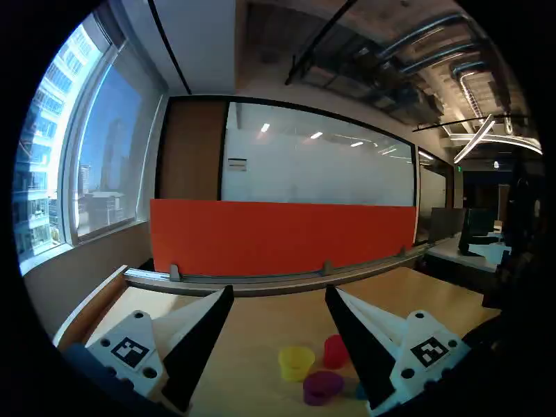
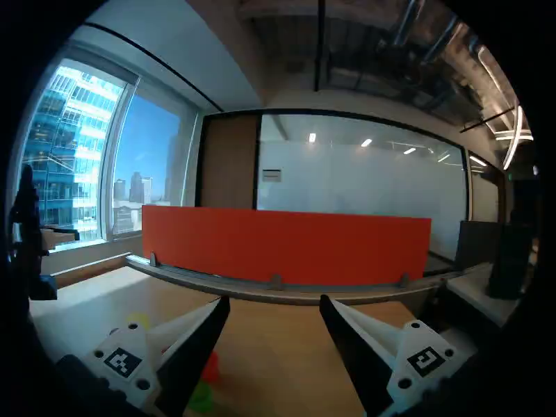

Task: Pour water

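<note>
1. While you hold the left gripper (image 1: 278, 292) above a wooden table (image 1: 278, 326), the left gripper view looks out along its two white fingers with black inner faces. They stand wide apart at the bottom of the frame, and nothing is held between them.
2. Low in the frame, between the fingers and nearer the right-hand one, three small cups sit close together on the table. You see a yellow cup (image 1: 297, 363), a red cup (image 1: 336, 351) just to its right, and a purple cup (image 1: 322, 386) below them both.
3. Across the middle runs an orange partition (image 1: 278, 236), with a tall window (image 1: 97, 174) at the upper left.
4. Turning to the right gripper view, the right gripper (image 2: 273, 300) is spread just as wide and grips nothing.
5. At the lower left of that frame, the red cup peeks out from behind the left-hand finger. A green cup (image 2: 201, 397) sits just below it, mostly hidden.
6. You face the same orange partition and window.
</note>
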Demonstrator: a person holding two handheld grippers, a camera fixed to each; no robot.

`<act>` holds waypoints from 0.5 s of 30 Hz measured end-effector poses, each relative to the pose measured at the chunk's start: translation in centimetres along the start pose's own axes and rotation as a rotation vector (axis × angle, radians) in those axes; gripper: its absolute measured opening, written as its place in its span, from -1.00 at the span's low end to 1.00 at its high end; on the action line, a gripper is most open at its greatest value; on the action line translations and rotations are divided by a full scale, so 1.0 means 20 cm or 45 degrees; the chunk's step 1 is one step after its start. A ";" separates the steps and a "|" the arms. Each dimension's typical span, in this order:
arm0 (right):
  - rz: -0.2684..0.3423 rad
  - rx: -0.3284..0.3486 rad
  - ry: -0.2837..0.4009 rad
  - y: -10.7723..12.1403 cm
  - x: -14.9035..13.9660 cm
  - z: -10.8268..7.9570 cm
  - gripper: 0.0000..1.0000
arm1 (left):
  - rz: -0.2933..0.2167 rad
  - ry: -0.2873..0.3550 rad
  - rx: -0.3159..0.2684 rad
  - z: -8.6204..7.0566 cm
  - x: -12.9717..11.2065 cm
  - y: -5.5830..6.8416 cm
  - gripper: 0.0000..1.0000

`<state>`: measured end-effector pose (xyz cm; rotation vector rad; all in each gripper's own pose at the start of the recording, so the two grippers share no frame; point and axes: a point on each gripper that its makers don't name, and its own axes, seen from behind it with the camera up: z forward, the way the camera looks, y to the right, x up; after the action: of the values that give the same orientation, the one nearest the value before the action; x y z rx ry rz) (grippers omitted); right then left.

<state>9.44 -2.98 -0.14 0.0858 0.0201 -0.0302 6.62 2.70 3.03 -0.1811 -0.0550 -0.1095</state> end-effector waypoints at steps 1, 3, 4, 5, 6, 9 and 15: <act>0.003 0.011 -0.003 -0.01 0.00 0.00 1.00 | 0.004 -0.002 -0.006 0.00 0.00 0.00 0.97; 0.010 0.037 -0.009 -0.03 0.00 0.00 1.00 | 0.011 -0.006 -0.021 0.00 0.01 0.01 0.96; 0.013 0.055 -0.010 -0.04 0.01 0.00 1.00 | 0.015 -0.004 -0.032 0.00 0.02 0.02 0.96; 0.016 0.075 -0.011 -0.06 0.01 0.00 1.00 | 0.020 -0.001 -0.044 0.01 0.02 0.03 0.97; 0.018 0.094 -0.011 -0.07 0.02 0.00 1.00 | 0.025 0.001 -0.057 0.01 0.03 0.04 0.96; 0.010 0.169 -0.010 -0.12 0.03 -0.01 1.00 | 0.040 0.004 -0.124 0.01 0.04 0.09 0.97; -0.017 0.356 0.000 -0.27 0.08 -0.05 1.00 | 0.069 0.003 -0.255 -0.01 0.06 0.22 0.96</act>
<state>10.84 -8.38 -1.58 0.3654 0.0163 -0.0464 8.30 6.83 2.17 -0.3823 -0.0364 -0.0611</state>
